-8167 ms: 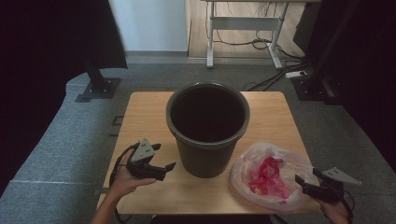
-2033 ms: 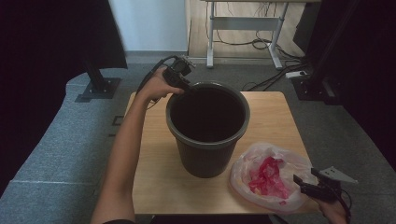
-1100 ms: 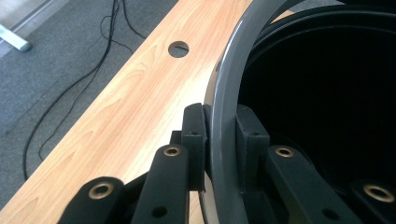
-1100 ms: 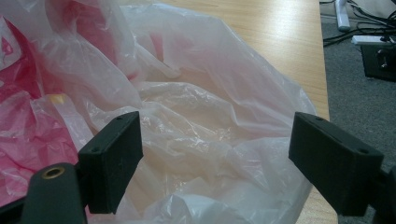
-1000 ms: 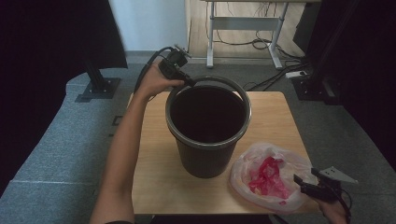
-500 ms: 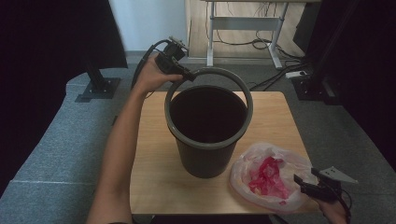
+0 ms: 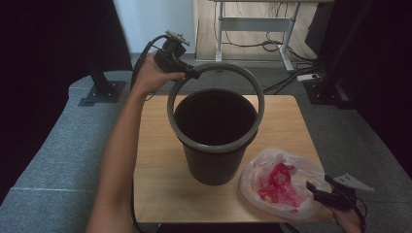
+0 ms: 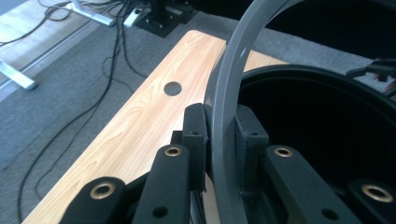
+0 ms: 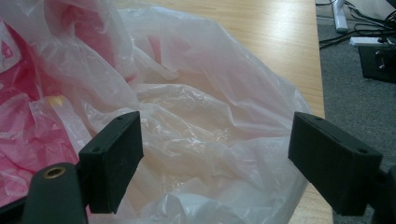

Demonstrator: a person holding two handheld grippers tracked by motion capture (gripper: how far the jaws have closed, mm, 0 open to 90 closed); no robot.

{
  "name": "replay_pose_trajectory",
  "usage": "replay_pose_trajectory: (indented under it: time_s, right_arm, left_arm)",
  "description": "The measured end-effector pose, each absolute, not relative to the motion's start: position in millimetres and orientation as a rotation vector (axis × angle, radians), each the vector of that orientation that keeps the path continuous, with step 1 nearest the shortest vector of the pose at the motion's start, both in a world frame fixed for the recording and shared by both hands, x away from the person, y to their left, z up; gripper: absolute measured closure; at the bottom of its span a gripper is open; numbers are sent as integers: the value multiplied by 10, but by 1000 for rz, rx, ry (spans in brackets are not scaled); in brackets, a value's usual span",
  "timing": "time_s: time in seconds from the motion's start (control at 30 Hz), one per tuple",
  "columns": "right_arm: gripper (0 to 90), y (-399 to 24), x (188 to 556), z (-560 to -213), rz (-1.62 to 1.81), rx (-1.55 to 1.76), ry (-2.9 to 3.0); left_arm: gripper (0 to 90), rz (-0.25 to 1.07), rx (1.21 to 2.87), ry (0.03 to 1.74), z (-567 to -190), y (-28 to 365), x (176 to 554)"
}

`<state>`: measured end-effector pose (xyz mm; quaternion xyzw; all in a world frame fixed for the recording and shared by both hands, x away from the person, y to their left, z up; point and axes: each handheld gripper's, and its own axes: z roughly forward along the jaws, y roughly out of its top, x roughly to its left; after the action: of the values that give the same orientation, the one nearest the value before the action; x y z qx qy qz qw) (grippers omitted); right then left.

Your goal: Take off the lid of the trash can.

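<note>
Centrally on the wooden table stands the black bin. Its grey ring tilts up at 12 o'clock, clamped in the closed left gripper. At 4 o'clock lies the plastic bag; the right gripper gapes wide over it, holding nothing. No legible writing.

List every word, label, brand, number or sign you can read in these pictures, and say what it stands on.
None can be read.
The plastic bag carries red patches that may be print, but they are too crumpled and blurred to read.
The black bin, its grey ring and the wooden table show no lettering.
</note>
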<state>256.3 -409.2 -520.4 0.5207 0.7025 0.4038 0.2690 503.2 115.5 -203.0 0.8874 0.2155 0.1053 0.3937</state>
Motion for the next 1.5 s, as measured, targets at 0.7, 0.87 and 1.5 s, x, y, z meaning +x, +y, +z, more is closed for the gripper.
replay_pose_trajectory:
  time_s: [0.7, 0.87, 1.5]
  right_arm:
    - [175, -4079, 2550, -5183, 1090, 1398, 1889]
    - [174, -4086, 2544, -5178, 1088, 1399, 1884]
    - [175, -4052, 2547, -5173, 1072, 1386, 1892]
  left_arm:
    - [770, 276, 2246, 562, -2024, 1417, 4754]
    - [771, 287, 2238, 543, -2033, 1488, 4680]
    - [771, 303, 2214, 585, -2120, 1899, 4462]
